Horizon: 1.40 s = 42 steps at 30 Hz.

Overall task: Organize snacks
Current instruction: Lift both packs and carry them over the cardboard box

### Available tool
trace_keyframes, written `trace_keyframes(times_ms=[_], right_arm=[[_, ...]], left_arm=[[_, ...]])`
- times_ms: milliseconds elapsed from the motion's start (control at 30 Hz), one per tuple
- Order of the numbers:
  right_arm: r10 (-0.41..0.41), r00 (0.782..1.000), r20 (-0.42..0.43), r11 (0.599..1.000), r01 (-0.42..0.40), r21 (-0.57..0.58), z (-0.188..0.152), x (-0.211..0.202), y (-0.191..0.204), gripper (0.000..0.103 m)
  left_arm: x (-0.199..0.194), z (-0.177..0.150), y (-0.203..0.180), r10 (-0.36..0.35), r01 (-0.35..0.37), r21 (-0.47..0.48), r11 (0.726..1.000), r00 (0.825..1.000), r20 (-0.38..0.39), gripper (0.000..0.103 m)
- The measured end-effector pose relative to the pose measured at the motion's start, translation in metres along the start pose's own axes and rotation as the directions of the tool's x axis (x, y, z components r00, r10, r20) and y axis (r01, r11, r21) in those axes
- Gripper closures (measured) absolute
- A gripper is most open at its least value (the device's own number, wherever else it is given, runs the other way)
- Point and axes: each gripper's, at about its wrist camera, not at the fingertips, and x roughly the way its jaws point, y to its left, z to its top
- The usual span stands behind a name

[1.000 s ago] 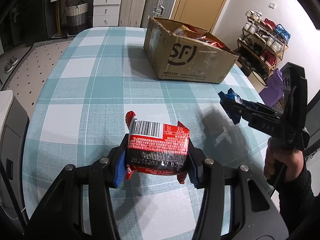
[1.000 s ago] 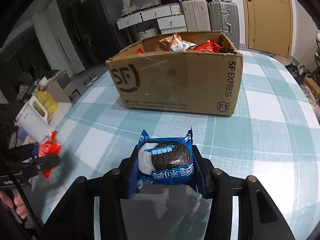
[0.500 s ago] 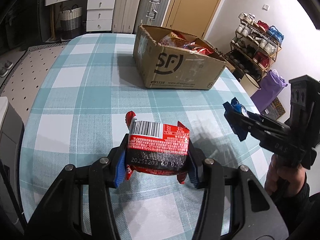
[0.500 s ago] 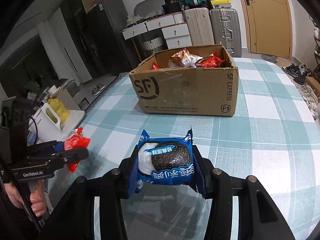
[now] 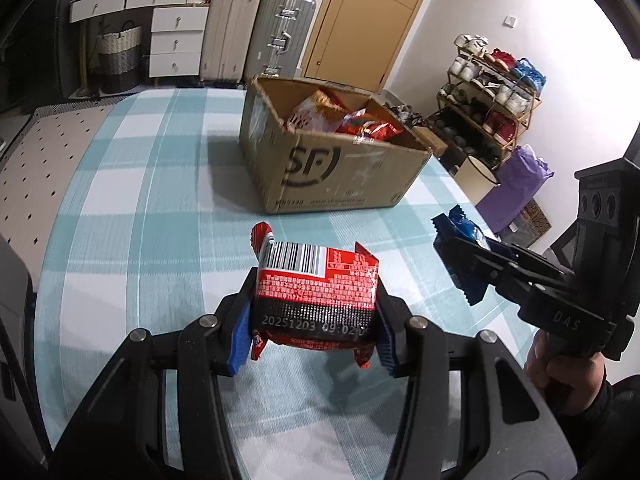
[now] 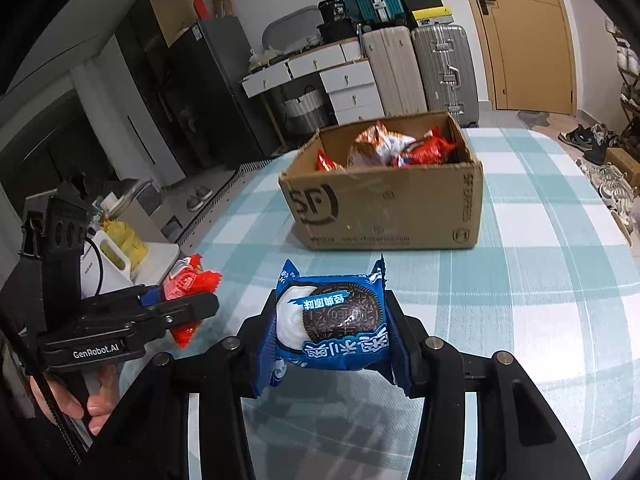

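Note:
My left gripper [image 5: 312, 320] is shut on a red snack packet [image 5: 316, 288] with a barcode, held above the checked tablecloth. My right gripper [image 6: 332, 332] is shut on a blue Oreo packet [image 6: 332, 324], also lifted off the table. Each gripper shows in the other's view: the right gripper [image 5: 460, 256] with its blue Oreo packet [image 5: 460, 228] at the right, the left gripper [image 6: 188, 304] with its red snack packet [image 6: 188, 280] at the left. Ahead of both stands an open cardboard box [image 5: 332, 168] [image 6: 384, 204] holding several red and orange snack bags.
The table [image 5: 120, 200] has a teal and white checked cloth. Behind it stand suitcases [image 5: 280, 32], white drawers [image 5: 176, 40] and a wooden door [image 5: 368, 12]. A shoe rack [image 5: 492, 96] and a purple bag [image 5: 520, 184] are at the right. A white appliance [image 6: 108, 264] sits left of the table.
Both grippers have risen with their packets still held, and more of the box's inside now shows. The grip on each packet is unchanged.

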Motion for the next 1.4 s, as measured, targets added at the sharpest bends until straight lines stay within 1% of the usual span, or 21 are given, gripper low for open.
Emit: trace_keyframes(times_ms=[167, 400, 567, 800, 1100, 1267, 1400], right_arm=[[0.002, 1.000, 0.024, 1.000, -0.002, 0.010, 0.014, -0.005, 0.006, 0.056], [0.000, 0.999, 0.038, 1.000, 0.000, 0.011, 0.031, -0.005, 0.005, 0.056], [0.006, 0.999, 0.051, 1.000, -0.007, 0.010, 0.046, -0.002, -0.001, 0.056], [0.026, 0.997, 0.079, 1.000, -0.025, -0.009, 0.075, 0.001, -0.012, 0.056], [0.039, 0.994, 0.101, 0.999, -0.035, -0.038, 0.115, 0.007, -0.028, 0.056], [0.034, 0.994, 0.106, 0.997, -0.028, -0.066, 0.137, 0.015, -0.036, 0.056], [0.036, 0.995, 0.098, 0.998, -0.030, -0.062, 0.152, 0.028, -0.046, 0.056]], left_arm=[[-0.001, 0.016, -0.006, -0.023, 0.023, 0.033, 0.999, 1.000, 0.013, 0.056], [0.002, 0.041, -0.009, -0.071, 0.070, 0.037, 0.997, 0.997, 0.020, 0.057], [0.007, 0.062, -0.017, -0.077, 0.076, 0.058, 0.995, 0.997, 0.018, 0.057], [0.014, 0.092, -0.033, -0.066, 0.064, 0.081, 0.995, 0.998, 0.025, 0.057], [0.033, 0.131, -0.050, -0.047, 0.046, 0.099, 0.994, 0.999, 0.011, 0.057], [0.052, 0.156, -0.050, -0.028, 0.028, 0.093, 0.995, 1.000, -0.002, 0.057], [0.071, 0.173, -0.048, -0.013, 0.014, 0.096, 0.995, 1.000, -0.018, 0.057]])
